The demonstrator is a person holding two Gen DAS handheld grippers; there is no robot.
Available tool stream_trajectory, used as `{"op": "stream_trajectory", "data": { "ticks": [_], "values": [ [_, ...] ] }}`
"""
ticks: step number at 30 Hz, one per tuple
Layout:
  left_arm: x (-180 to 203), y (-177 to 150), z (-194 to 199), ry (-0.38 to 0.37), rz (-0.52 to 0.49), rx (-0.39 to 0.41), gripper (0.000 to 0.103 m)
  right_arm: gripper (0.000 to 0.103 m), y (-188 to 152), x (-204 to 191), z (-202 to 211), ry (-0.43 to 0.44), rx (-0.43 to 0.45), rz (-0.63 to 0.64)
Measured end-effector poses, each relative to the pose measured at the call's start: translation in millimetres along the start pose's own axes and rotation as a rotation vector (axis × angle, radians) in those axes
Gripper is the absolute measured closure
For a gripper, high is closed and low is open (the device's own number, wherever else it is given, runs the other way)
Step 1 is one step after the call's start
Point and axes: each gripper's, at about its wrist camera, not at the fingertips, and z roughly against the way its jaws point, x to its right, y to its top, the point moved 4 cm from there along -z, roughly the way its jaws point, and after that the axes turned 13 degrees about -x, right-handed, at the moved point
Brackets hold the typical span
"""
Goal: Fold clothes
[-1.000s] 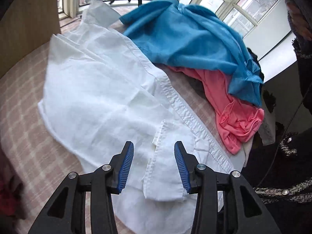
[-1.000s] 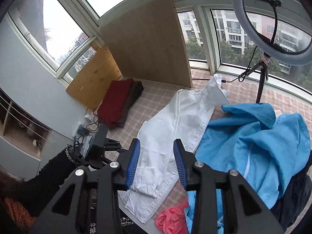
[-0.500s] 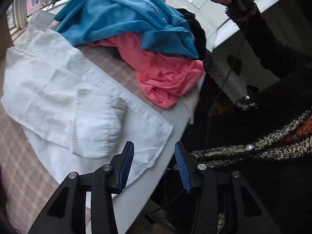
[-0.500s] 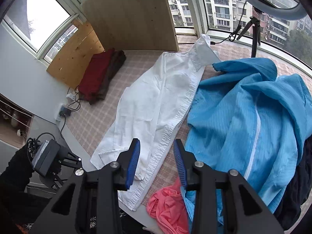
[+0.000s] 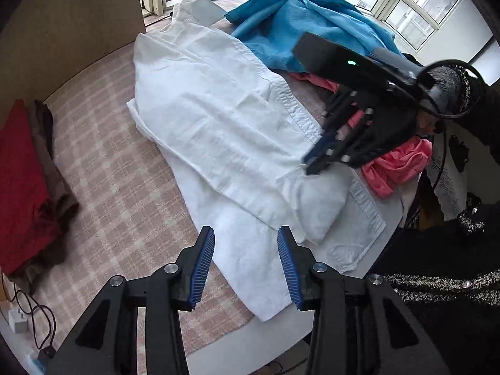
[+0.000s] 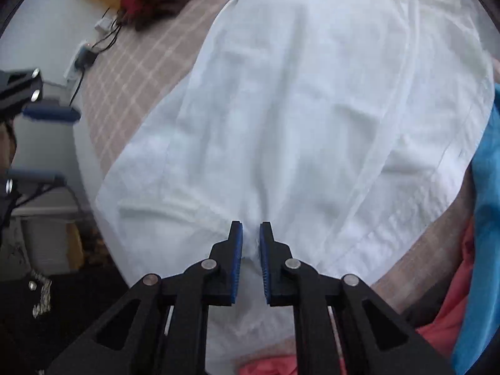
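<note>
A white shirt lies spread lengthwise on the checked tablecloth. My left gripper hovers open above the shirt's near end, with nothing between its fingers. My right gripper comes down from the right onto the folded sleeve near the shirt's button edge. In the right wrist view its jaws are closing, and a pucker of the white shirt is pinched between the blue pads, with creases running toward them. The left gripper shows blurred at that view's left edge.
A blue garment and a pink one are heaped at the table's right, close to the shirt. Folded red and brown clothes lie at the left. A plug and cables sit by the near left edge. A person in a dark knit top stands at the table's near edge.
My right gripper dropped from high above the table down onto the shirt and its jaws narrowed. The left gripper swung back over the shirt's near end and stays open.
</note>
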Motion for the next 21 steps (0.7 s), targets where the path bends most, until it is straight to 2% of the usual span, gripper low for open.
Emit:
{"op": "stream_trajectory", "data": {
  "ticks": [2,3,5,7,11,13,16,18,21],
  "values": [
    [4,-8,8,0.012,-0.017,0.012,0.062,0.091,-47,-25,11,0.013,-0.060,0.105],
    [6,-10,11,0.015,-0.024,0.017,0.062,0.091,-68,-34,22,0.008,-0.062,0.140],
    [7,-9,14,0.019,-0.035,0.026,0.062,0.090,-89,-37,51,-0.051,-0.013,0.093],
    [3,-4,18,0.012,-0.040,0.043,0.062,0.089,-95,-35,85,-0.091,0.071,0.040],
    [-16,19,24,0.024,-0.014,0.108,0.063,0.078,-81,-27,163,-0.230,0.316,-0.024],
    [-29,34,18,0.046,-0.001,0.130,0.062,0.077,-67,-20,197,-0.257,0.460,-0.042],
    [-56,46,-7,0.051,0.075,0.114,0.064,0.077,-30,-2,216,-0.249,0.597,-0.091],
    [-65,43,-20,0.011,0.102,0.117,0.065,0.077,3,11,206,-0.195,0.603,-0.132],
    [-75,36,-37,-0.056,0.135,0.127,0.065,0.077,53,18,170,-0.062,0.535,-0.162]
  ]
}}
